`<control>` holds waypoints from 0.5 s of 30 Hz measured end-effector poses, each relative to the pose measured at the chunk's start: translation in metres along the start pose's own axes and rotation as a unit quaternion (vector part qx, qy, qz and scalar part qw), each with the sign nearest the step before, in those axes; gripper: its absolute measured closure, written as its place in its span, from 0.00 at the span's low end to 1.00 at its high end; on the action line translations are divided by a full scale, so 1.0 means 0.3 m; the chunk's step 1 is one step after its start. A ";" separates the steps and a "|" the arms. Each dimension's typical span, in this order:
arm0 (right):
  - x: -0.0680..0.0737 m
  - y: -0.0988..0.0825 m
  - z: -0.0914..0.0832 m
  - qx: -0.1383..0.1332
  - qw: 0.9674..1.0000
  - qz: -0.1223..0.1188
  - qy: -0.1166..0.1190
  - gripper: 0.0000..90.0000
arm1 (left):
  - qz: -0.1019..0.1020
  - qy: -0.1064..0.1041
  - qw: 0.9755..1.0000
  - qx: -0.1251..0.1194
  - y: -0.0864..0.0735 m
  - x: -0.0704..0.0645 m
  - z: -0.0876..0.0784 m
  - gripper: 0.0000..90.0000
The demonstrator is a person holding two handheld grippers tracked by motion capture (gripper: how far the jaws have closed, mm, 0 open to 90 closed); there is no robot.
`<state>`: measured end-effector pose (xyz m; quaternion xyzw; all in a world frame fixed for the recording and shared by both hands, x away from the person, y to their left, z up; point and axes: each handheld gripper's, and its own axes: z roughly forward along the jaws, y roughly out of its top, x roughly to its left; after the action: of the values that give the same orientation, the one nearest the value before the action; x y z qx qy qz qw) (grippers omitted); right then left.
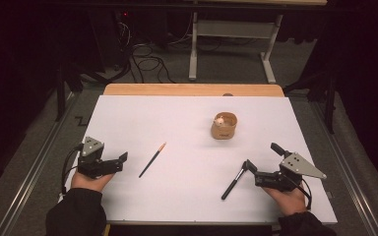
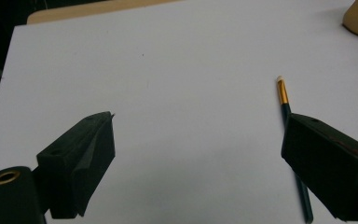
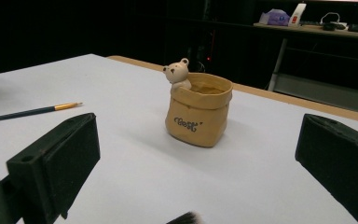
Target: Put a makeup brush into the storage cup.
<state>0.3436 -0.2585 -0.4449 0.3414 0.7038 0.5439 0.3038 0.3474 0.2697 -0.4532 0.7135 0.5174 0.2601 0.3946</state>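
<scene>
Left gripper (image 1: 124, 158), jaws wide, sits beside the thin dark gold-ferruled brush (image 1: 152, 160); it should centre on the handle before closing. Right gripper (image 1: 248, 166) gapes too.

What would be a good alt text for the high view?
Two hand-held grippers rest on a white table: the open left gripper near a thin paintbrush, the right gripper beside a black brush. A tan pot with a bear figure stands behind.

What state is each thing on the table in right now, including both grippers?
Left gripper: fingers open, nothing between them.
Right gripper: fingers open, nothing held.
Thin brush: lying flat on the white table, untouched.
Black brush: lying flat by the right gripper.
Bear pot: upright, open-topped.
</scene>
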 end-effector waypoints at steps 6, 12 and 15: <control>0.002 -0.001 0.001 0.003 1.000 0.000 0.000 0.00 | -0.005 -0.003 0.999 0.036 -0.008 0.003 0.022 0.16; 0.003 -0.002 0.002 0.003 1.000 0.000 0.001 0.00 | 0.000 -0.008 0.998 0.059 -0.016 -0.003 0.036 0.15; 0.002 -0.002 -0.001 0.002 1.000 -0.002 -0.003 0.00 | -0.001 -0.004 0.998 0.063 -0.012 -0.003 0.037 0.11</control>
<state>0.3428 -0.2583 -0.4456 0.3427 0.7046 0.5408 0.3059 0.3538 0.2661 -0.4622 0.7374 0.5317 0.2238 0.3514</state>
